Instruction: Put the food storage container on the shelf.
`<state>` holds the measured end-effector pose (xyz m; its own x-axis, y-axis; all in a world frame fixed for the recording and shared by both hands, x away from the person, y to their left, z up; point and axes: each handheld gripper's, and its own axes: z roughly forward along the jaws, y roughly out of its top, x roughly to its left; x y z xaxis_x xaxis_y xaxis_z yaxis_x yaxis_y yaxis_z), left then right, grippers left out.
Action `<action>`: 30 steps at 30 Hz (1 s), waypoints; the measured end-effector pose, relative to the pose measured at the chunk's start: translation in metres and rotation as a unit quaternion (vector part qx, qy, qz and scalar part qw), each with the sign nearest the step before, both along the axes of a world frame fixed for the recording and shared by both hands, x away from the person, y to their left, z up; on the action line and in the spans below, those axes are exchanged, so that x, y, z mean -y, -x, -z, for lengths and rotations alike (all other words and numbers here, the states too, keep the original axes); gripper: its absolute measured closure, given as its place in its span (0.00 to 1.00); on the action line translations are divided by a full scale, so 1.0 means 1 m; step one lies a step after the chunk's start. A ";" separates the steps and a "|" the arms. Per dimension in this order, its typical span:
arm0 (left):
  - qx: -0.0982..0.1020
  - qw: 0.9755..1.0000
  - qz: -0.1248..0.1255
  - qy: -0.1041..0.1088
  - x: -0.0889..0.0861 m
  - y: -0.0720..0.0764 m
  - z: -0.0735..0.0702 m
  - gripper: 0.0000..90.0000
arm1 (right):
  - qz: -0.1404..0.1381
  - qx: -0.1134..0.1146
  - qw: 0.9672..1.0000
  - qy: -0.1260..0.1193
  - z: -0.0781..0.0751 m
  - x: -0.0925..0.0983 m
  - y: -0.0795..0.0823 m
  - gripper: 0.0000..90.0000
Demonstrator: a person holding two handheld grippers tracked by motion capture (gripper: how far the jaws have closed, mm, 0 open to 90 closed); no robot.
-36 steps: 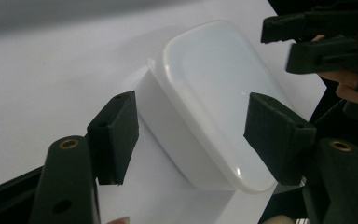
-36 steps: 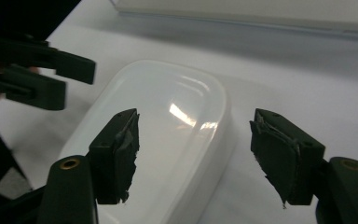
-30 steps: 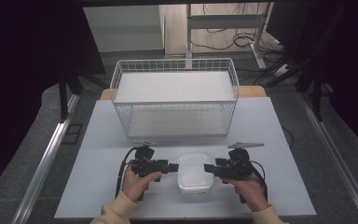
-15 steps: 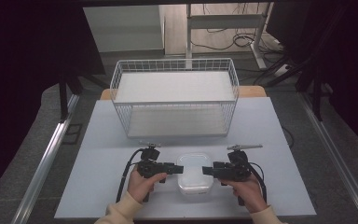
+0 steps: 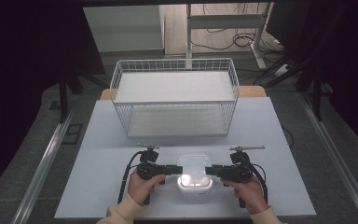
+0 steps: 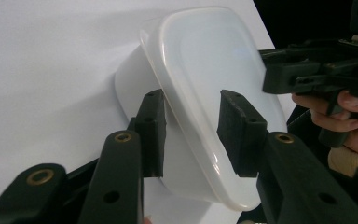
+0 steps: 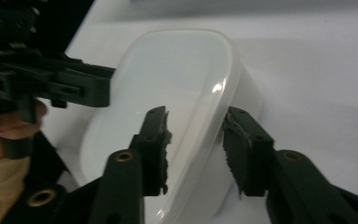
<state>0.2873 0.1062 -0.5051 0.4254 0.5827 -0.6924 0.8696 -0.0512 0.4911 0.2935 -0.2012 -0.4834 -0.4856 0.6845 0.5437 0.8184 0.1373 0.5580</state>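
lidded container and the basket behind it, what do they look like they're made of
The lidded container looks like translucent milky plastic with a glossy finish: light glints off the lid's rim in both gripper views, and the walls look cloudy, not clear. The basket appears to be thin metal wire coated white, judging by its open grid walls; the coating's type cannot be told.
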 end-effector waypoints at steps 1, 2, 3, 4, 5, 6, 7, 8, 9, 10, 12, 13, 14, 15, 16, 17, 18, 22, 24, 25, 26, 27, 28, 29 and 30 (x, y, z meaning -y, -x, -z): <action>-0.001 1.000 -0.002 0.002 -0.001 0.001 -0.001 0.71 | 0.001 -0.001 1.000 -0.007 -0.001 0.001 0.001 0.70; 0.000 1.000 -0.004 0.005 -0.002 0.001 -0.002 0.73 | 0.000 -0.001 1.000 -0.016 -0.002 0.003 0.002 0.73; 0.003 1.000 -0.005 0.009 -0.004 0.002 -0.003 0.74 | 0.000 -0.001 1.000 -0.019 -0.003 0.004 0.002 0.74; 0.003 1.000 -0.009 0.011 -0.004 0.002 -0.004 0.76 | 0.000 0.003 1.000 -0.022 -0.005 0.004 0.003 0.76; 0.005 1.000 -0.013 0.015 -0.006 0.004 -0.006 0.78 | 0.001 0.004 1.000 -0.023 -0.006 0.004 0.004 0.77; 0.009 1.000 -0.010 0.016 -0.007 0.005 -0.008 0.80 | 0.002 0.006 1.000 -0.023 -0.007 0.004 0.004 0.78; 0.013 1.000 -0.010 0.019 -0.008 0.006 -0.009 0.81 | 0.003 0.007 1.000 -0.023 -0.007 0.004 0.005 0.79; 0.015 1.000 -0.009 0.018 -0.009 0.007 -0.010 0.82 | 0.004 0.009 1.000 -0.024 -0.008 0.004 0.005 0.80; 0.020 1.000 -0.010 0.019 -0.009 0.009 -0.012 0.84 | 0.005 0.011 1.000 -0.023 -0.008 0.005 0.006 0.81; 0.023 1.000 -0.011 0.017 -0.010 0.011 -0.013 0.85 | 0.006 0.013 1.000 -0.023 -0.009 0.005 0.007 0.82; 0.031 0.999 -0.014 0.012 -0.010 0.012 -0.015 0.86 | 0.003 0.017 0.999 -0.028 -0.011 0.005 0.008 0.84; 0.036 0.999 -0.016 0.009 -0.011 0.013 -0.017 0.86 | 0.001 0.020 0.999 -0.031 -0.012 0.005 0.009 0.85; 0.039 0.999 -0.017 0.007 -0.012 0.013 -0.017 0.87 | -0.004 0.025 0.999 -0.036 -0.013 0.005 0.010 0.87; 0.043 0.999 -0.017 0.010 -0.013 0.014 -0.018 0.87 | -0.007 0.028 0.999 -0.041 -0.015 0.005 0.011 0.88; 0.045 0.999 -0.017 0.008 -0.013 0.014 -0.019 0.87 | -0.009 0.033 0.999 -0.041 -0.016 0.005 0.011 0.88; 0.048 0.999 -0.017 0.005 -0.013 0.015 -0.019 0.87 | -0.009 0.035 0.999 -0.040 -0.017 0.004 0.012 0.88; 0.052 0.999 -0.017 0.003 -0.013 0.015 -0.019 0.87 | -0.010 0.038 0.998 -0.039 -0.017 0.004 0.012 0.88; 0.059 0.998 -0.015 0.002 -0.014 0.017 -0.022 0.87 | -0.012 0.043 0.998 -0.040 -0.017 0.003 0.013 0.88; 0.065 0.998 -0.012 0.000 -0.015 0.017 -0.025 0.87 | -0.014 0.045 0.998 -0.042 -0.019 0.003 0.014 0.88; 0.069 0.998 -0.012 -0.001 -0.016 0.018 -0.027 0.87 | -0.015 0.049 0.998 -0.043 -0.020 0.003 0.014 0.88; 0.074 0.997 -0.011 -0.002 -0.016 0.018 -0.029 0.88 | -0.015 0.051 0.998 -0.047 -0.021 0.003 0.014 0.88; 0.076 0.997 -0.011 -0.004 -0.017 0.019 -0.031 0.88 | -0.015 0.053 0.997 -0.048 -0.022 0.003 0.015 0.88; 0.080 0.997 -0.010 -0.007 -0.017 0.019 -0.032 0.88 | -0.015 0.056 0.997 -0.049 -0.023 0.002 0.015 0.88; 0.084 0.996 -0.009 -0.009 -0.017 0.020 -0.034 0.88 | -0.016 0.059 0.997 -0.048 -0.023 0.002 0.016 0.88; 0.085 0.996 -0.010 -0.010 -0.017 0.020 -0.034 0.88 | -0.017 0.063 0.997 -0.050 -0.024 0.001 0.016 0.88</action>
<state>0.2669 0.1237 -0.4708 0.5249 0.6043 -0.5995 0.7742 -0.0462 0.6312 0.2776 -0.2026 -0.4594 -0.5766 0.6120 0.5412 0.7368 0.1033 0.6682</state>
